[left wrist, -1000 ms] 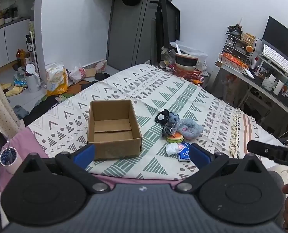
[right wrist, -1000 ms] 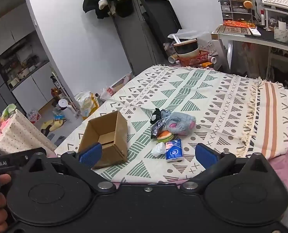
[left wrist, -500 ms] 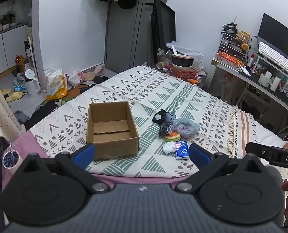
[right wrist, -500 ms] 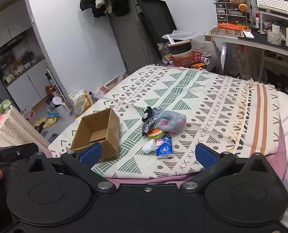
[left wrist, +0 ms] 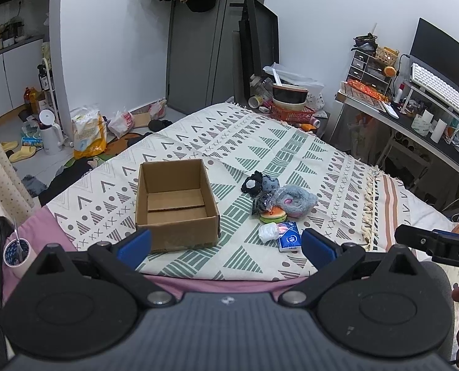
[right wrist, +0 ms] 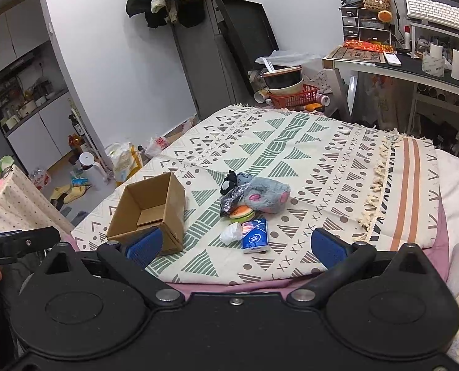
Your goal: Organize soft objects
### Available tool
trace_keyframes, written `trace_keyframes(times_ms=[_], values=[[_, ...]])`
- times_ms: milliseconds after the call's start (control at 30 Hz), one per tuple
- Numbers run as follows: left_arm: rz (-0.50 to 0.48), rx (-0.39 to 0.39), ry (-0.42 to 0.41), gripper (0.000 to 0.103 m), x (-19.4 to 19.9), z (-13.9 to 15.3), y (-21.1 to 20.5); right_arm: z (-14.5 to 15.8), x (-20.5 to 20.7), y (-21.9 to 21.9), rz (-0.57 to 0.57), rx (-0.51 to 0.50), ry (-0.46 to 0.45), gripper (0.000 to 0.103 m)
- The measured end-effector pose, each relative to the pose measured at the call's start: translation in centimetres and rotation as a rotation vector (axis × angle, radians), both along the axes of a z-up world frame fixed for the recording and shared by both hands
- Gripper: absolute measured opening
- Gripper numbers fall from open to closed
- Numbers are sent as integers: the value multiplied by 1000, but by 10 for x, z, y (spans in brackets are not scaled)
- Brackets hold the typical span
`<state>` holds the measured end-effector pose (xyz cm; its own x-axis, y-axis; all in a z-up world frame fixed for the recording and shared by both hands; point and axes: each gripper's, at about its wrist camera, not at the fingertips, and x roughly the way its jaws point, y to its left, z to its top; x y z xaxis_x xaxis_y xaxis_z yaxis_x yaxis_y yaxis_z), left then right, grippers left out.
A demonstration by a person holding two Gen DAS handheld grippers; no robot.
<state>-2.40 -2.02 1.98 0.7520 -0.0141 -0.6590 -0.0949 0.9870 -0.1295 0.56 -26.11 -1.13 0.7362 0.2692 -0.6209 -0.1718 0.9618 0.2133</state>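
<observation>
An empty open cardboard box stands on the patterned bedspread. Right of it lies a small pile: a grey plush toy, a black and grey soft toy, a burger-shaped squishy, a white crumpled wad and a blue tissue pack. My left gripper hangs open at the near bed edge, in front of the box. My right gripper is open too, short of the pile. Neither holds anything.
A desk with keyboard and monitor stands to the right of the bed. A red basket with bowls sits past the far bed corner. Bags, slippers and a white jug litter the floor on the left. The other gripper's handle shows at the right edge.
Both grippers have pulled back and risen a little, so the box and the pile look smaller and farther. Nothing on the bed has moved.
</observation>
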Motion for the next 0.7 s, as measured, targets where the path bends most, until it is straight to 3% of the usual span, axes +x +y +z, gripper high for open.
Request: trace_keyframes(times_ms=[700], values=[[-3,7,9,102,1,-6,-2,1,-2,1,-2,-27,-14,103]])
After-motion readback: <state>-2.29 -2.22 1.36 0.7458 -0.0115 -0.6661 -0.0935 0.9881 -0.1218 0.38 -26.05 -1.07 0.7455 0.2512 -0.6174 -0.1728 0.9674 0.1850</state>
